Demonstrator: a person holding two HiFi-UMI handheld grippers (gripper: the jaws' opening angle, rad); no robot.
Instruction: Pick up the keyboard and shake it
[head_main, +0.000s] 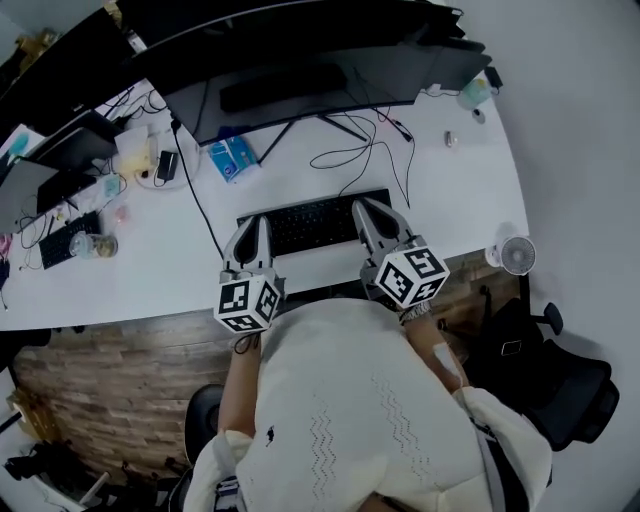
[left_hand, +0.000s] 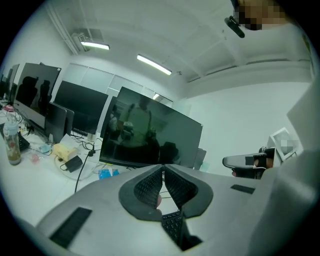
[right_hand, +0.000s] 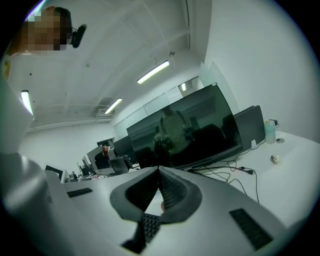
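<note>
**Over the desk's front edge: both tongs clenched on the keyboard**

At the near rim of the white desk, I have the black keyboard pinched at both ends. The left gripper bites its left end and the right gripper its right end. In the left gripper view the jaws are drawn together at the tips, with a strip of keys wedged low between the pads. The right gripper view shows the same: tips meeting and keys caught underneath. Whether the keyboard is clear of the desktop I cannot tell.

Behind the keyboard stand the big dark monitor and its splayed stand legs, with loose black cables trailing near the keyboard's far side. A blue packet lies just left of the stand. Bare desktop runs to the left as far as a jar and a second keyboard. To the right the surface is bare up to a small white fan at the desk's end. A black office chair sits off that corner.
</note>
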